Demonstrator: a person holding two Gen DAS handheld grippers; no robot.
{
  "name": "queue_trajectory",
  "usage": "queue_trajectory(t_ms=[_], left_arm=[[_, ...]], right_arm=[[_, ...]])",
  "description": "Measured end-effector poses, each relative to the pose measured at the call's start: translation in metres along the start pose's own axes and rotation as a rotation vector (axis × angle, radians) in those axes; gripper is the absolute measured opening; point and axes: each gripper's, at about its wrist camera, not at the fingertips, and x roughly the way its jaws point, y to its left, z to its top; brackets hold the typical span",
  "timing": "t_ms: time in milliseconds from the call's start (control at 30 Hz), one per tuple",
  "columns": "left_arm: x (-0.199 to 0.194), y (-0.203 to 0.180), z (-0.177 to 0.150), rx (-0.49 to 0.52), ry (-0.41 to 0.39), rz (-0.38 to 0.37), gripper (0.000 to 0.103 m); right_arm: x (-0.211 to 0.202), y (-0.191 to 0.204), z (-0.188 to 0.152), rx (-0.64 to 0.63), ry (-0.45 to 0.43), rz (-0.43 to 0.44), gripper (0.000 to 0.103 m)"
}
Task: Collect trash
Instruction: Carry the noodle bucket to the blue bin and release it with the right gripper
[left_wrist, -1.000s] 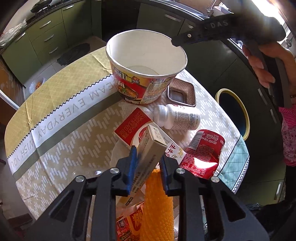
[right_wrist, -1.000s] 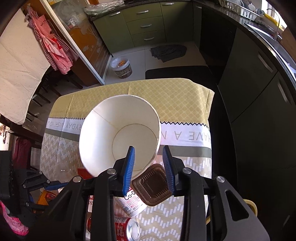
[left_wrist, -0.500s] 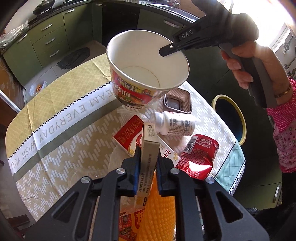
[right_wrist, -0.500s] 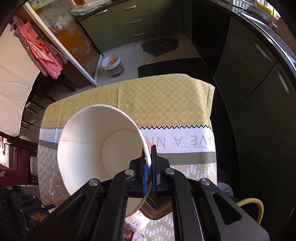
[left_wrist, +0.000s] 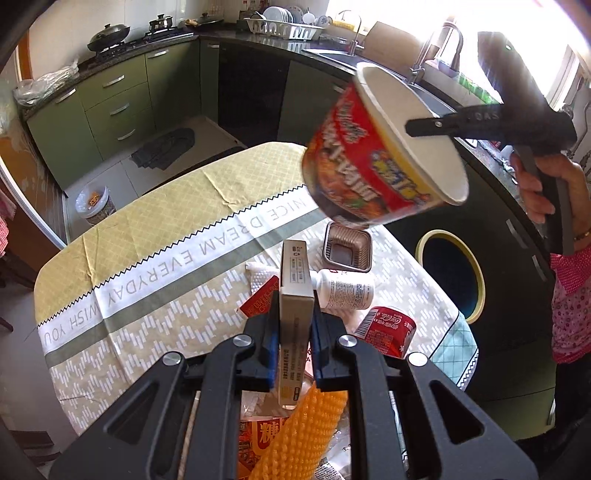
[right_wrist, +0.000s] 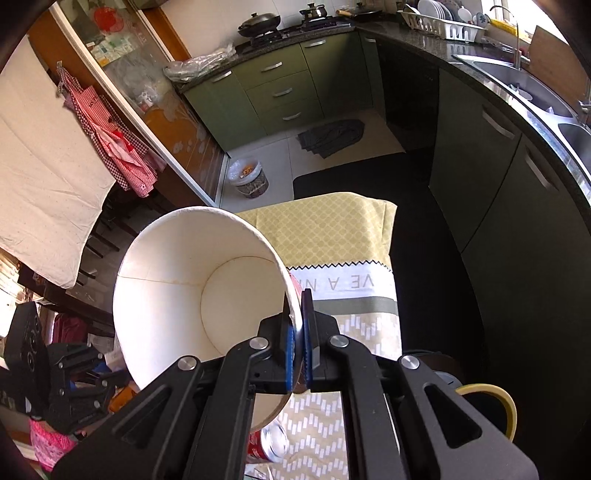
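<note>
My left gripper (left_wrist: 294, 325) is shut on a tall beige cardboard box (left_wrist: 294, 291) and holds it upright above the table. My right gripper (right_wrist: 296, 334) is shut on the rim of an empty red instant-noodle cup (right_wrist: 192, 295), lifted and tilted in the air; the cup also shows in the left wrist view (left_wrist: 380, 151), above the table's far right. A white pill bottle (left_wrist: 345, 288), a crushed red cola can (left_wrist: 386, 334), a brown plastic tray (left_wrist: 347, 249) and a red packet (left_wrist: 260, 301) lie on the table.
The table has a yellow and white patterned cloth (left_wrist: 166, 236). A black bin with a yellow rim (left_wrist: 452, 273) stands beside the table's right edge. An orange spiky roll (left_wrist: 306, 435) and wrappers lie below my left gripper. Green kitchen cabinets (left_wrist: 110, 107) stand behind.
My right gripper shut on the noodle cup's rim, lifted it off the table and tilted it. My left gripper shut on the beige box and raised it upright.
</note>
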Motion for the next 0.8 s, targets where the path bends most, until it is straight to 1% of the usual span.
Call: queue_trajectory(t_ms=[100, 200, 300, 400, 533, 567, 700, 733, 767, 800], left_arm=[[-0.008, -0.005, 0.001, 0.008, -0.019, -0.003, 0.013], [-0.018, -0.014, 0.003, 0.020, -0.037, -0.004, 0.013], [-0.029, -0.028, 0.007, 0.041, -0.064, -0.013, 0.013], [-0.040, -0.045, 0.012, 0.058, -0.091, -0.040, 0.013], [-0.044, -0.074, 0.019, 0.097, -0.102, -0.067, 0.013], [-0.044, -0.082, 0.020, 0.105, -0.097, -0.078, 0.013], [-0.037, -0.113, 0.021, 0.138, -0.072, -0.126, 0.013], [-0.034, -0.122, 0.021, 0.152, -0.065, -0.138, 0.013], [-0.031, -0.132, 0.022, 0.167, -0.057, -0.147, 0.013], [-0.028, -0.142, 0.022, 0.183, -0.048, -0.158, 0.013]], right_arm=[[-0.034, -0.028, -0.032, 0.014, -0.032, 0.005, 0.005], [-0.061, -0.063, -0.070, 0.045, -0.059, -0.033, 0.005], [-0.070, -0.109, -0.107, 0.110, -0.049, -0.093, 0.005], [-0.062, -0.159, -0.144, 0.192, -0.007, -0.153, 0.005], [-0.036, -0.210, -0.185, 0.268, 0.056, -0.229, 0.005], [-0.028, -0.220, -0.193, 0.283, 0.073, -0.240, 0.005], [0.005, -0.249, -0.215, 0.335, 0.130, -0.235, 0.007], [0.013, -0.256, -0.218, 0.346, 0.142, -0.216, 0.013], [0.018, -0.262, -0.220, 0.359, 0.150, -0.209, 0.014], [0.021, -0.268, -0.221, 0.372, 0.147, -0.228, 0.027]])
